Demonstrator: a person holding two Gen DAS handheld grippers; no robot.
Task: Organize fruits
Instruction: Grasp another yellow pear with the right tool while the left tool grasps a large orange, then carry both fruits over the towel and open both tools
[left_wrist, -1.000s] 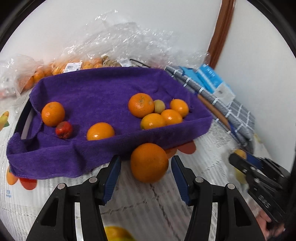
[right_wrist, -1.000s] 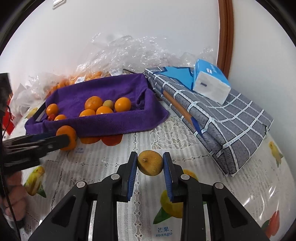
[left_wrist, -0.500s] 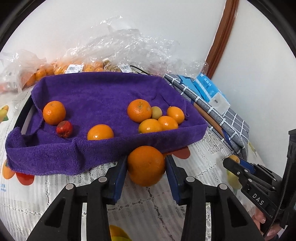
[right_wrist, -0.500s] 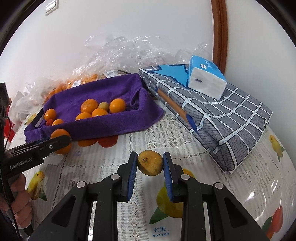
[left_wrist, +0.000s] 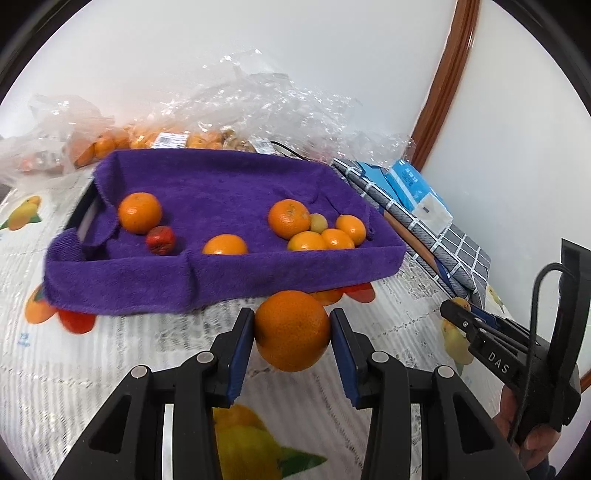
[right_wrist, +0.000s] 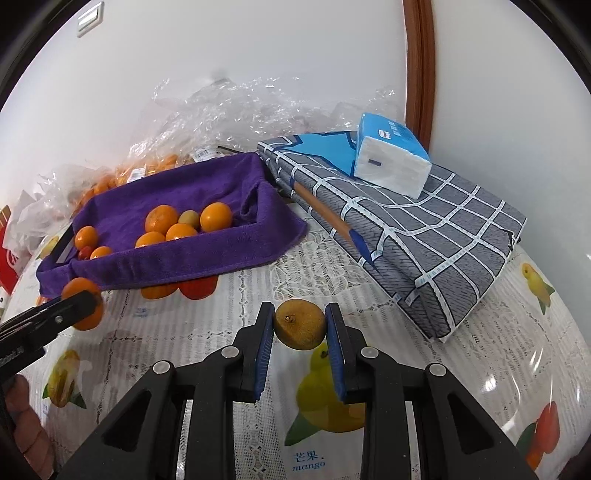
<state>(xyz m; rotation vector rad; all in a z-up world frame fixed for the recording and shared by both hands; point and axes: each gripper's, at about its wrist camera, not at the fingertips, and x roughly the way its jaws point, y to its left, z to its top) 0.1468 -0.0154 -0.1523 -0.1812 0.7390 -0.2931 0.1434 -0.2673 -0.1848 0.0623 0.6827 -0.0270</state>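
Observation:
My left gripper (left_wrist: 291, 334) is shut on a large orange (left_wrist: 291, 329), held above the tablecloth just in front of the purple-towel-lined tray (left_wrist: 229, 277). The tray holds several oranges (left_wrist: 289, 218), a small red fruit (left_wrist: 160, 240) and a small yellow-green fruit (left_wrist: 318, 222). My right gripper (right_wrist: 299, 328) is shut on a dull yellow-brown citrus fruit (right_wrist: 299, 329), over the cloth to the right of the tray (right_wrist: 207, 264). The left gripper and its orange (right_wrist: 83, 308) show at the left of the right wrist view.
Clear plastic bags (left_wrist: 258, 107) with more oranges lie behind the tray by the wall. A folded grey checked cloth (right_wrist: 406, 240) with a blue tissue pack (right_wrist: 391, 164) lies to the right. The tablecloth (right_wrist: 498, 350) has printed fruit pictures.
My left gripper has closed on the large orange and lifted it off the cloth. My right gripper has kept hold of its fruit and risen a little.

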